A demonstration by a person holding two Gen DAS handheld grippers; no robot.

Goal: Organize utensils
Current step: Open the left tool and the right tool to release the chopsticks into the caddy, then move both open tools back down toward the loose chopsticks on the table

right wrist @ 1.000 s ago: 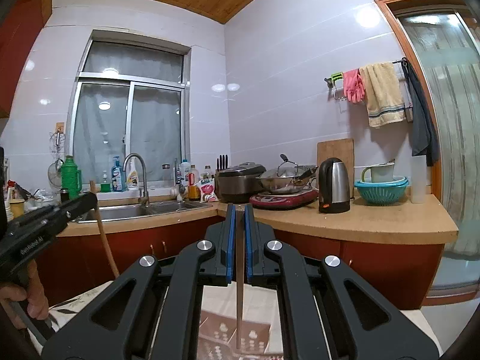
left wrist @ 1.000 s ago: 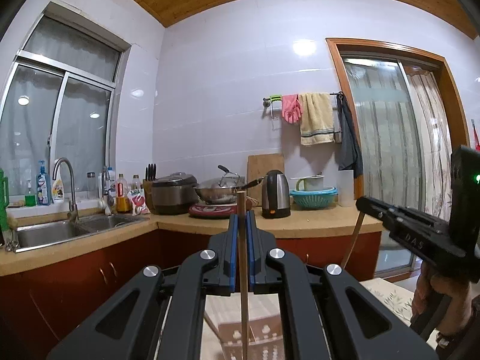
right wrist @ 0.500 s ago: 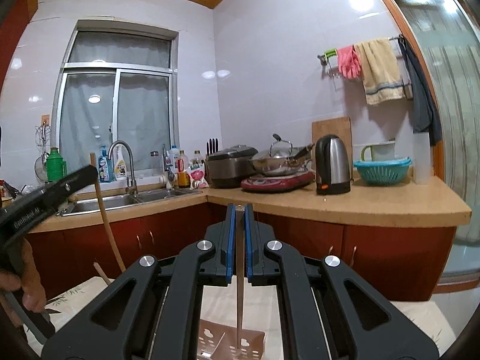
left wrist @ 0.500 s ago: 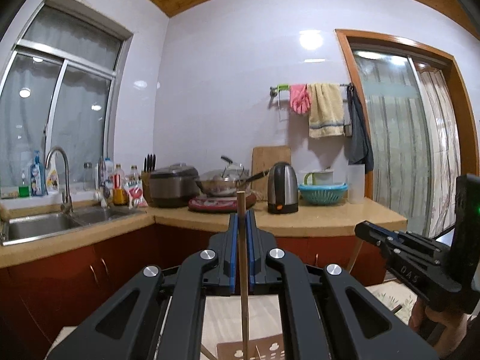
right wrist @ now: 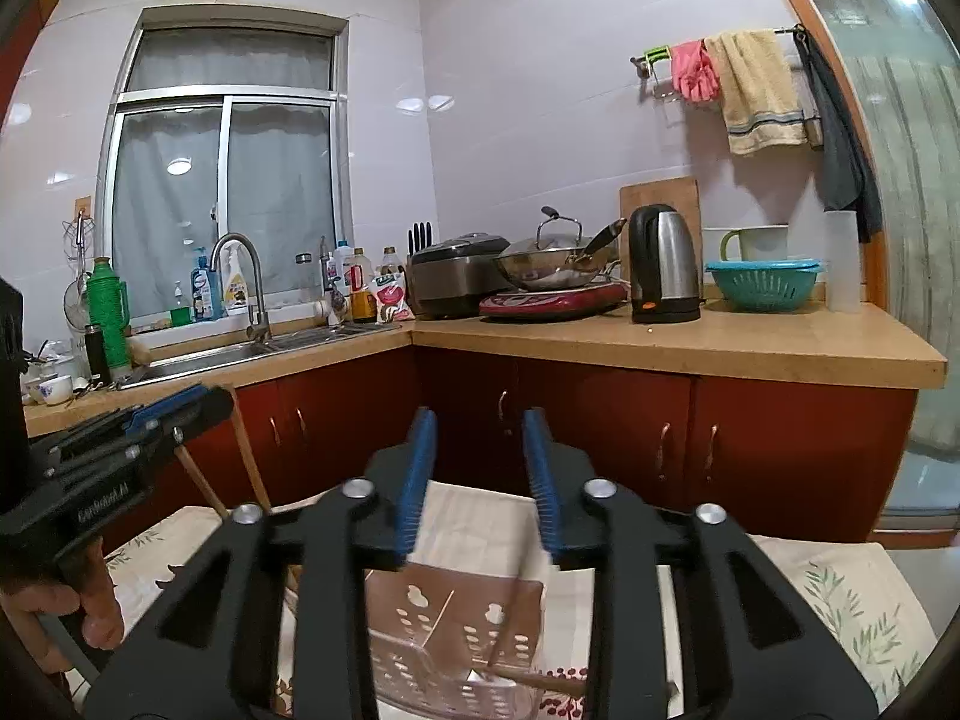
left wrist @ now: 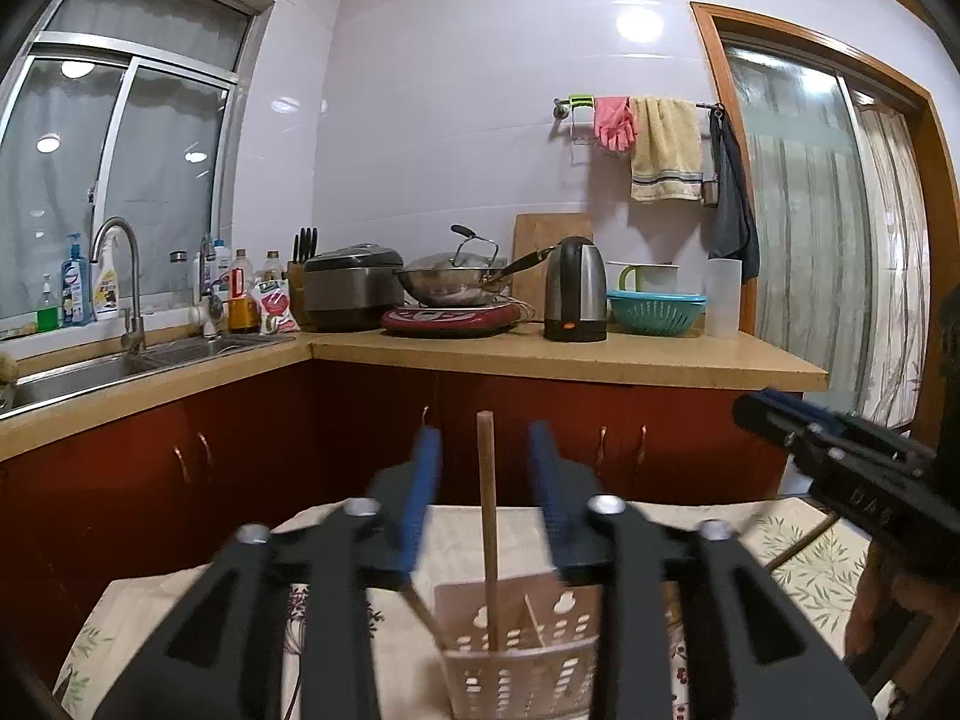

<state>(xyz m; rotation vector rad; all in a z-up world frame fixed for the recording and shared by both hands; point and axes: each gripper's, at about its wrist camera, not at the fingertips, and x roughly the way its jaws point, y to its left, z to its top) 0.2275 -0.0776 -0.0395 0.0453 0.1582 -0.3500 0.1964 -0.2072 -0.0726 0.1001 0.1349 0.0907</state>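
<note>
A perforated plastic utensil holder (left wrist: 522, 654) stands on the cloth-covered table below both grippers; it also shows in the right wrist view (right wrist: 456, 648). My left gripper (left wrist: 487, 468) is open. A wooden chopstick (left wrist: 487, 516) stands upright between its jaws, its lower end in the holder, touching neither jaw. My right gripper (right wrist: 478, 456) is open and empty above the holder. A utensil lies slanted inside the holder (right wrist: 510, 669). The right gripper shows at the right of the left wrist view (left wrist: 840, 468), the left gripper at the left of the right wrist view (right wrist: 120, 444).
A leaf-patterned cloth (right wrist: 840, 600) covers the table. Behind runs an L-shaped counter (left wrist: 600, 354) over red cabinets, with a sink (right wrist: 240, 354), rice cooker (left wrist: 351, 285), wok (left wrist: 456, 282), kettle (left wrist: 573, 288) and teal colander (left wrist: 654, 312).
Both grippers have opened and dropped lower over the holder. The left has let go of the wooden chopstick, the right of its thin utensil, which now lies in the holder.
</note>
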